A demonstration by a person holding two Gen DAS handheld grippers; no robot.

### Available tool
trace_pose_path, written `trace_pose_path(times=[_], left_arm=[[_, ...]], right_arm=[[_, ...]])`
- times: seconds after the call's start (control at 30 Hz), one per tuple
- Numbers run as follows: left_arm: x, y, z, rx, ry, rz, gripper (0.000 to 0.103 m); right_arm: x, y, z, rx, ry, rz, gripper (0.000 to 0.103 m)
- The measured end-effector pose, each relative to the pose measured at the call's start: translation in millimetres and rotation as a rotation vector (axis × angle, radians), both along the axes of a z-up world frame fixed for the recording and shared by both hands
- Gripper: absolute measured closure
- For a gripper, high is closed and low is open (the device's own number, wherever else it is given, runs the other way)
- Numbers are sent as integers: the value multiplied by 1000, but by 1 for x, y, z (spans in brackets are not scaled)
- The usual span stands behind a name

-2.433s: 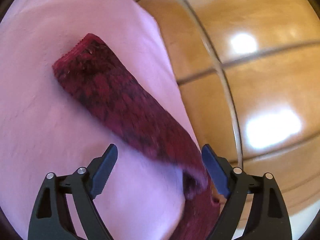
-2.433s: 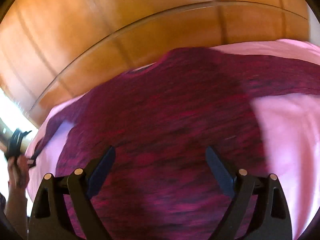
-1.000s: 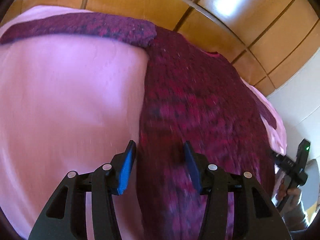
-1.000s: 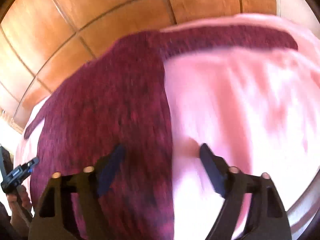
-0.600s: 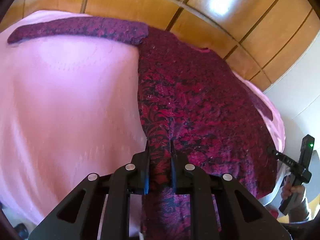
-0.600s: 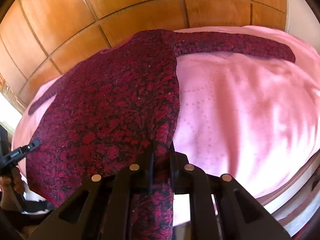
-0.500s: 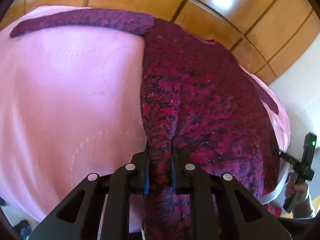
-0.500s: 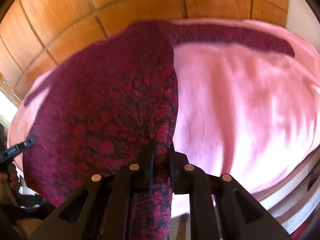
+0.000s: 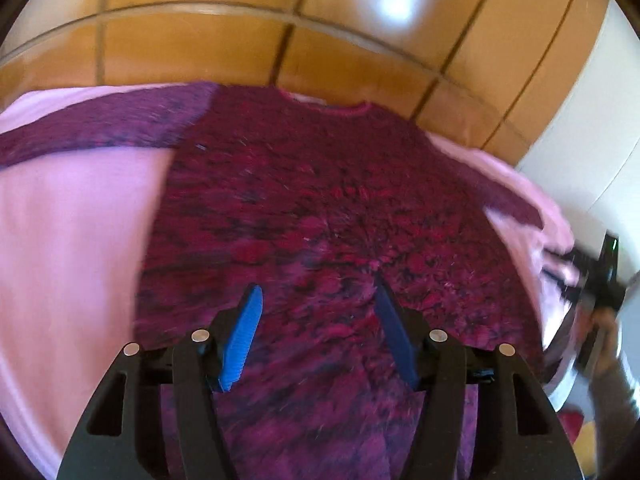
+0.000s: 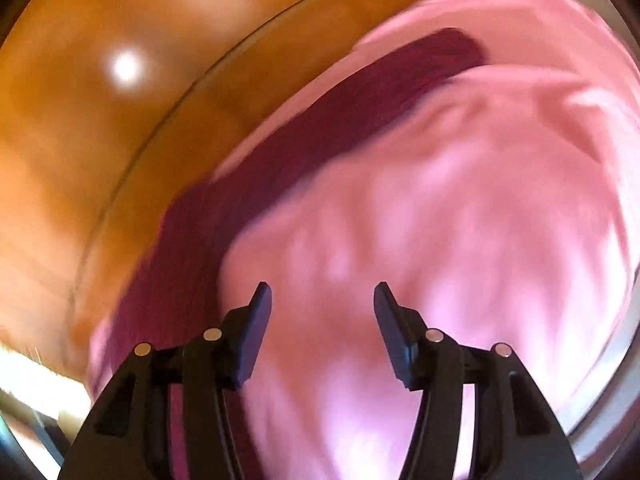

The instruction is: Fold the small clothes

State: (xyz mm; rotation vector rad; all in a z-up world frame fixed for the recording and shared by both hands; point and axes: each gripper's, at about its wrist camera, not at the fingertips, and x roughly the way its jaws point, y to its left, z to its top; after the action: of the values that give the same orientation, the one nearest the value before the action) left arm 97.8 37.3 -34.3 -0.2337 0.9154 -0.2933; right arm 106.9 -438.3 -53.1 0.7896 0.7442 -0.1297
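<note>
A dark red patterned sweater [image 9: 320, 216] lies flat on a pink cover [image 9: 72, 240], neckline at the far side, one sleeve stretched to the left. My left gripper [image 9: 318, 300] hovers over its lower middle; its jaws are opening and the cloth lies under them, not pinched. In the blurred right wrist view only the other sleeve [image 10: 320, 132] shows, running diagonally up to the right. My right gripper [image 10: 323, 300] is over bare pink cover [image 10: 460, 220] beside that sleeve, jaws opening with nothing between them.
Glossy wooden panels [image 9: 280, 32] rise behind the pink surface. A person's hand holding the other black gripper [image 9: 600, 292] appears at the right edge of the left wrist view. A white wall [image 9: 592, 140] stands at the right.
Both grippers were shut on the sweater's side edges half a second ago; both have let go and stand open. The left has swung over the sweater's middle, the right off toward the sleeve.
</note>
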Motion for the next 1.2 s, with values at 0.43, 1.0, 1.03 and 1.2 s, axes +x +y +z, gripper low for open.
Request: trace_pose_path(times=[0.43, 1.0, 1.03, 1.2], left_arm=[[22, -19, -27, 18, 47, -21, 42], [31, 7, -14, -167, 84, 34, 36], [32, 9, -12, -164, 81, 39, 36], [44, 19, -1, -192, 76, 51, 43]], right_arm=[[110, -132, -29, 260, -22, -401, 58], [181, 42, 96, -260, -149, 85, 93], [190, 73, 98, -264, -156, 147, 93], [233, 190, 83, -266, -127, 376, 93]])
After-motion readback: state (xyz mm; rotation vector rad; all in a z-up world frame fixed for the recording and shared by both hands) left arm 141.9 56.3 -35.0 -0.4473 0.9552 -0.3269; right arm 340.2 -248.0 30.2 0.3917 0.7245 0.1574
